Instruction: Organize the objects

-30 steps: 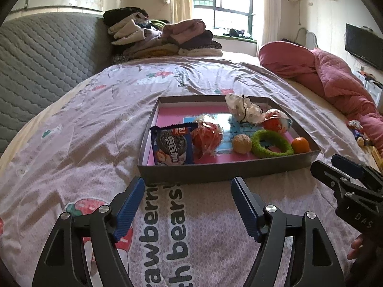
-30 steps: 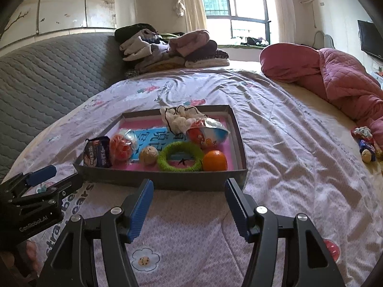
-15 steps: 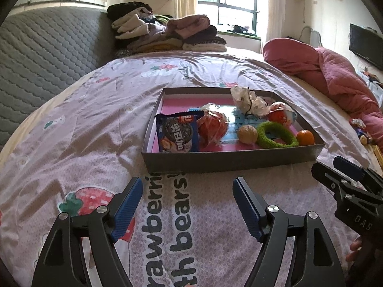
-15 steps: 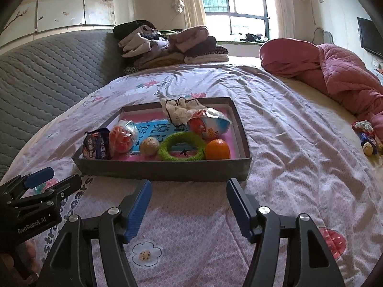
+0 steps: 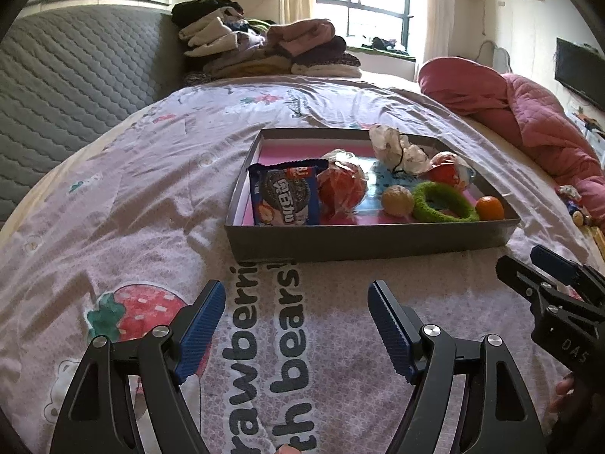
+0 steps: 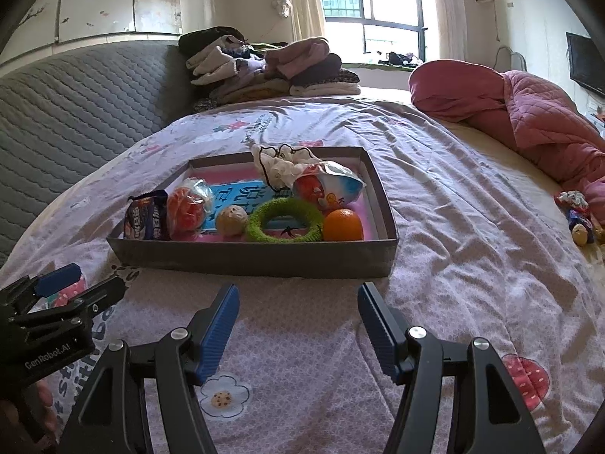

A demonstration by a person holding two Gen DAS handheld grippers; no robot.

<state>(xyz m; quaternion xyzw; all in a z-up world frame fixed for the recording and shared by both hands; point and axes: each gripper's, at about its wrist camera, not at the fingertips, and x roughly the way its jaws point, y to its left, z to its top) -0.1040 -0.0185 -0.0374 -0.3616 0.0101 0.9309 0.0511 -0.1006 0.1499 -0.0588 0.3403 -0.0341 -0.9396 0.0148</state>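
A shallow grey tray (image 5: 363, 244) (image 6: 249, 259) with a pink floor lies on the bed. In it are a blue cookie packet (image 5: 283, 196) (image 6: 147, 217), a wrapped orange-red ball (image 5: 342, 189) (image 6: 187, 208), a beige ball (image 5: 397, 200) (image 6: 231, 220), a green ring (image 5: 442, 202) (image 6: 283, 221), an orange (image 5: 489, 208) (image 6: 342, 225), a red-and-white egg packet (image 6: 327, 187) and a crumpled white bag (image 5: 397, 149). My left gripper (image 5: 297, 319) hangs open over the bedspread in front of the tray. My right gripper (image 6: 298, 319) is open too, with nothing between its fingers.
The lilac bedspread (image 5: 124, 196) bears strawberry prints and lettering. Folded clothes (image 6: 272, 68) are piled at the head end beside a grey quilted headboard (image 6: 68, 102). A pink quilt (image 6: 529, 109) lies bunched at the right, small toys (image 6: 578, 219) near it.
Both views have drawn back slightly, so the tray sits a little farther from the fingers. The right gripper's jaws stand a touch wider than a second ago.
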